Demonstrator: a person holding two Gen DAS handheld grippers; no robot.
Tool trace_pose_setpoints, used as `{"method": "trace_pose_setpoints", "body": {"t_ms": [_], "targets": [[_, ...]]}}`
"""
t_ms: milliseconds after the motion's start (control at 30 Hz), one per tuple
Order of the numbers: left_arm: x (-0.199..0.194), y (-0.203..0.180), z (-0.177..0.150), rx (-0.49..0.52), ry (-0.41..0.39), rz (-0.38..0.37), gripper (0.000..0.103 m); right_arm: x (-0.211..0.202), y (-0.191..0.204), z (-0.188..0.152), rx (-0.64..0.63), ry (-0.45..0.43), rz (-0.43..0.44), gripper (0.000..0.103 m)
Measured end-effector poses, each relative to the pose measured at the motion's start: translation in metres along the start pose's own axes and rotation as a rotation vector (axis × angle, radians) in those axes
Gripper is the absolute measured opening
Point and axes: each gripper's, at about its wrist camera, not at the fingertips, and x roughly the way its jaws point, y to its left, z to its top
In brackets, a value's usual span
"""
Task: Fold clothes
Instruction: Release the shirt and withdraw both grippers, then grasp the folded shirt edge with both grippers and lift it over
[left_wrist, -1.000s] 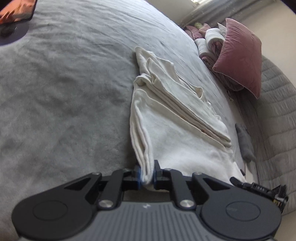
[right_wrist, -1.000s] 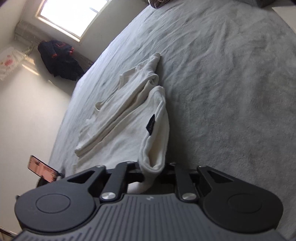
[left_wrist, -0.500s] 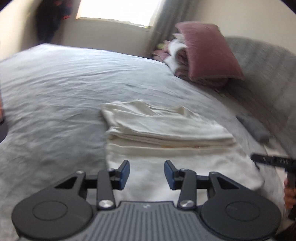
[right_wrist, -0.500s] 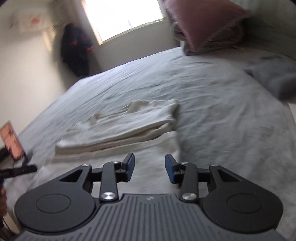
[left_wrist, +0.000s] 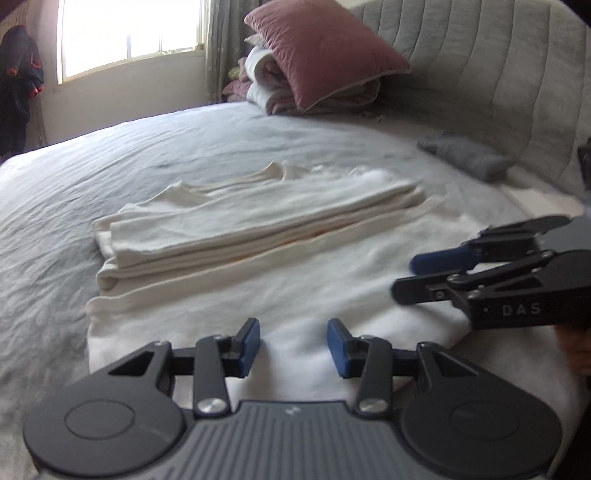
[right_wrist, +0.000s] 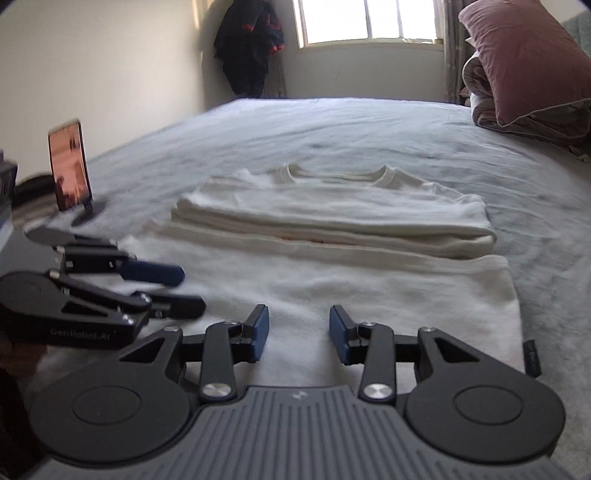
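A cream-white T-shirt (left_wrist: 258, 221) lies on the grey bed cover (left_wrist: 92, 166), its sides folded inward into a long stack and its lower part spread flat toward me. The collar shows at the far side (right_wrist: 332, 173). My left gripper (left_wrist: 293, 343) hovers open over the shirt's near hem, with nothing between its blue pads. My right gripper (right_wrist: 298, 332) is also open and holds nothing, just above the same flat part. Each gripper shows in the other's view: the right one (left_wrist: 410, 277) at the right edge, the left one (right_wrist: 188, 291) at the left edge.
A pink pillow (left_wrist: 325, 55) leans on rolled bedding by the grey padded headboard (left_wrist: 480, 74). A small grey folded cloth (left_wrist: 465, 155) lies near it. A phone on a stand (right_wrist: 70, 166) sits at the bed's left side. A dark jacket (right_wrist: 247, 48) hangs by the window.
Both grippers were shut on folds of the shirt a second ago. They have let go, opened, rolled level and drawn back, and the shirt now lies flat.
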Motion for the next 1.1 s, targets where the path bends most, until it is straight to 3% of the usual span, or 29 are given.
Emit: {"method": "trace_pose_setpoints", "body": {"t_ms": [233, 467, 733, 1100], "targets": [[-0.011, 0.017, -0.004, 0.030, -0.006, 0.008, 0.045, -0.014, -0.014, -0.004, -0.071, 0.004, 0.014, 0.044], [-0.040, 0.036, -0.022, 0.113, -0.033, -0.027, 0.050, -0.048, -0.042, -0.018, -0.126, 0.026, 0.119, 0.047], [-0.063, 0.055, -0.027, 0.149, 0.046, -0.149, 0.061, -0.066, -0.052, -0.027, -0.230, 0.098, 0.105, 0.053], [-0.071, 0.049, -0.041, 0.277, 0.066, -0.095, 0.059, -0.066, -0.052, -0.036, -0.364, 0.120, 0.026, 0.047]]}}
